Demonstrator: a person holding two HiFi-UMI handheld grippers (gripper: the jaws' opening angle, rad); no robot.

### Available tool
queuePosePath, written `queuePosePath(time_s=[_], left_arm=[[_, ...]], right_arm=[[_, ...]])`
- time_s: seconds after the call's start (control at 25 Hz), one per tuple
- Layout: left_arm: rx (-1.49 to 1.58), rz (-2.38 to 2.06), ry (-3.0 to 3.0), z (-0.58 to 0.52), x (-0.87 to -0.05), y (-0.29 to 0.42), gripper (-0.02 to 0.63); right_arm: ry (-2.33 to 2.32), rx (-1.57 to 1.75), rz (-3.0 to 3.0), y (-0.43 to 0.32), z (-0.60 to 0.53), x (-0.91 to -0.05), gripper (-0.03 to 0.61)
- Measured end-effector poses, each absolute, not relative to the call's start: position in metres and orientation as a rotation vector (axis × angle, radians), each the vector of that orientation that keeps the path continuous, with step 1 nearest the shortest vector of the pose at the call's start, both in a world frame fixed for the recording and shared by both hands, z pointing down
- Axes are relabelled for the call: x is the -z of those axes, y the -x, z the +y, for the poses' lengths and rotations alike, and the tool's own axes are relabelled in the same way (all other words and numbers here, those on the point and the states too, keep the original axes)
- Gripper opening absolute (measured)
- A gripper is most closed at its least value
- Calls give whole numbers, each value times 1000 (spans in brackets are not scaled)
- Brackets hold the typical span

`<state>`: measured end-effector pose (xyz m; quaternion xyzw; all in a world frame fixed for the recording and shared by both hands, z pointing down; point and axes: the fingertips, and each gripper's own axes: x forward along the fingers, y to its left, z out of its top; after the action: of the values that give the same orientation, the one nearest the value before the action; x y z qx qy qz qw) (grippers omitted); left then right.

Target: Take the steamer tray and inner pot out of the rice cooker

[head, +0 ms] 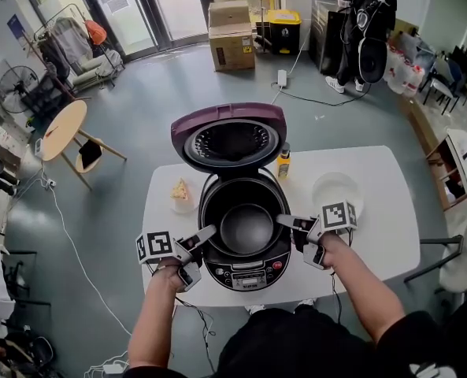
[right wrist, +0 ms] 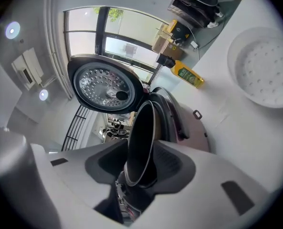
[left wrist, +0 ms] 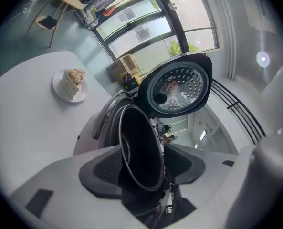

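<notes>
White tray (head: 337, 191), cake (head: 181, 190) and bottle (head: 283, 162) flank the cooker (head: 245, 271); left tool (head: 205, 239), right tool (head: 289, 227) clamp pot (head: 247, 227) rim.

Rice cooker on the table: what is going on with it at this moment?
A person works with a gripper in each hand. The cooker stands on the table with its lid up. The left gripper and the right gripper each clamp the rim of the pot, on opposite sides. The pot sits in the cooker, not yet lifted. The tray already lies on the table, to the right of the cooker.
</notes>
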<state>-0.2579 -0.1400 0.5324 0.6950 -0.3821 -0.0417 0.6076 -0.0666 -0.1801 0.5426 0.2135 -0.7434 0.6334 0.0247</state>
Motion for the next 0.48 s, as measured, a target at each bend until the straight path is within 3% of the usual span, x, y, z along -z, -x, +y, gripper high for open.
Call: queuePosePath(time_s=[0.12,0.2,0.28,0.48], left_arm=[[23,-926,-1603,-138,-540,260,202],[-16,-962,-1591,-137,-546,265,127],[-50,-989,-1579,-137,-553,270,27],[-35,-986,-1568,-137,-555,270,20]], right_arm=[[-690,-1914,-2272,64,-181,-549,116],[-721,-1886,-2248,61,-182,-554,34],[-737,-1870,-2247,60,-184,-557,25],[-748,-1832,-2256,59,-184,-557,23]])
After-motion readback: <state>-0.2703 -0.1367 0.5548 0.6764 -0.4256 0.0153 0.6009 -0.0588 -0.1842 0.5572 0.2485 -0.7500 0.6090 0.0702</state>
